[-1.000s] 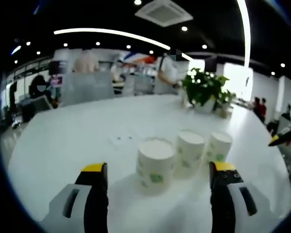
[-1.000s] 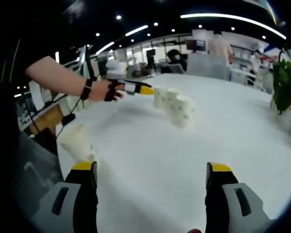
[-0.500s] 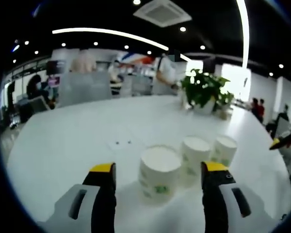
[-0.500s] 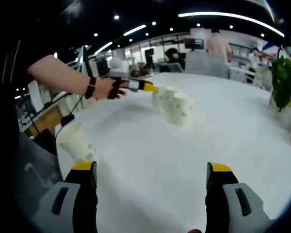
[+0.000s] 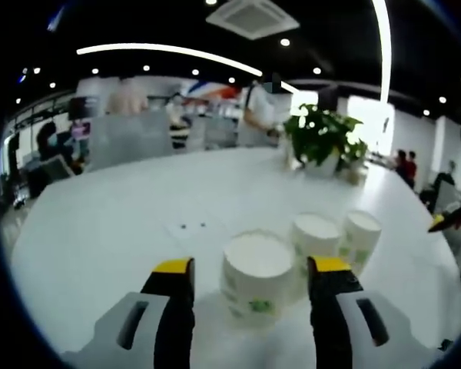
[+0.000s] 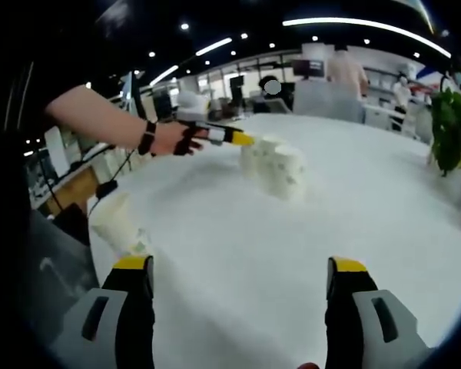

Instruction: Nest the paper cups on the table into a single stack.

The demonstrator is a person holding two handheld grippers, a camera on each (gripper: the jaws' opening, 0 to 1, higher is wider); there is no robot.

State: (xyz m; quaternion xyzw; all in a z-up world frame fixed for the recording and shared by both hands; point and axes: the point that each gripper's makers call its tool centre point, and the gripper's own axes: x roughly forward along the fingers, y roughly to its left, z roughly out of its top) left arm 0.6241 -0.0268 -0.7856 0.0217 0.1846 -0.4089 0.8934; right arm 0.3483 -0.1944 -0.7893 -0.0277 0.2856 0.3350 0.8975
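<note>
Three white paper cups with green print stand in a row on the white table. The nearest cup sits between the jaws of my left gripper, which is open with a small gap on each side. The second cup and third cup trail off to the right behind it. In the right gripper view the same cups cluster mid-table, with the left gripper in a person's hand reaching them from the left. My right gripper hangs open over bare table, nothing between its jaws.
Another pale cup sits near the table's left edge. A potted plant stands at the far side of the table. People and desks fill the office behind. The right gripper's yellow tip pokes in at the right.
My left gripper has moved in on the nearest cup and its jaws have narrowed around it. The right gripper has stayed where it was.
</note>
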